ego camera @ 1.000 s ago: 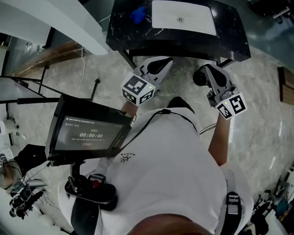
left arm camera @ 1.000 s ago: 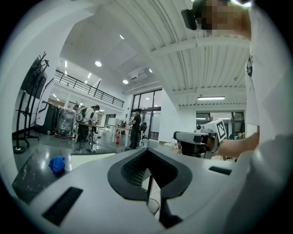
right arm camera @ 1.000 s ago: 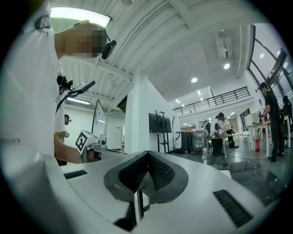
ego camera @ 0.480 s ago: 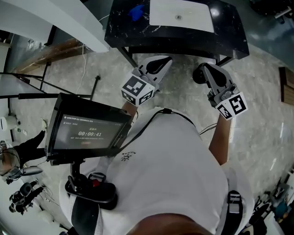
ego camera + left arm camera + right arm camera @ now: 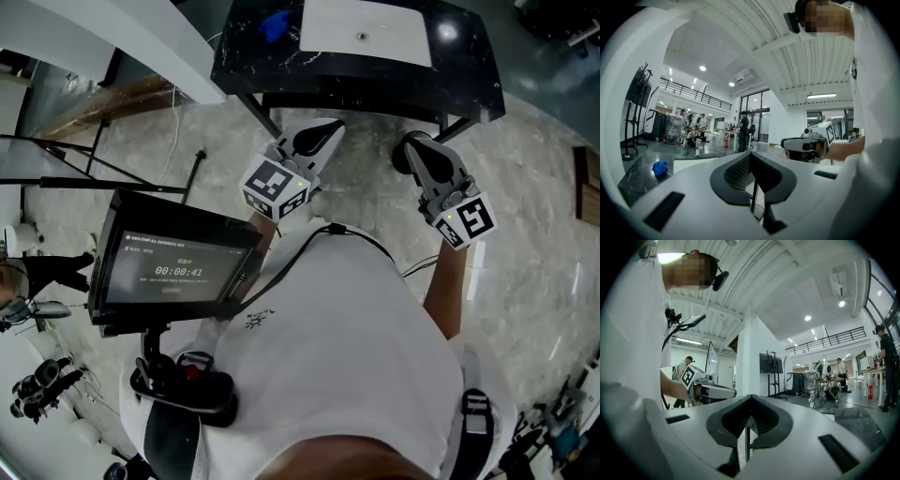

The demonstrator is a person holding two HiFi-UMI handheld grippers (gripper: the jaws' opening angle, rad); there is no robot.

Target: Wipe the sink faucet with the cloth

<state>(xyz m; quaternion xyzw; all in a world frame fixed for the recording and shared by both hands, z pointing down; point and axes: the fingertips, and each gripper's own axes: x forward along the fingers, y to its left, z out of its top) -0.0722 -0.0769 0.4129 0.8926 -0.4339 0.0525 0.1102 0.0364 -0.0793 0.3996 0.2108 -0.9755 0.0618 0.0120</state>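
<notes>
- Timer (image 5: 178, 272) on screen (image 5: 131, 281) ticks from 00:00:40 to 00:00:41.
- In head view, left gripper (image 5: 326, 131) drifts a bit left & down. Slightly more floor (image 5: 366, 187) shows btw its tip & counter (image 5: 469, 70).
- Likewise right gripper (image 5: 410, 152) slides left, its marker cube (image 5: 464, 220) w/ it.
- Counter sits a touch higher & further left in frame.
- Person (image 5: 52, 272) at left edge is higher up the frame than 1 s ago.

Counter (image 5: 469, 66) ahead of the left gripper (image 5: 330, 129) and right gripper (image 5: 412, 150) looks like glossy black stone with white veins, with a smooth matt white sink (image 5: 403, 37) set in. The blue cloth (image 5: 275, 25) beyond the left one is soft, crumpled fabric. Gripper shells are smooth white plastic, pads (image 5: 738, 171) black and ribbed. Floor (image 5: 366, 202) underneath is polished pale marble, by the look of it.
</notes>
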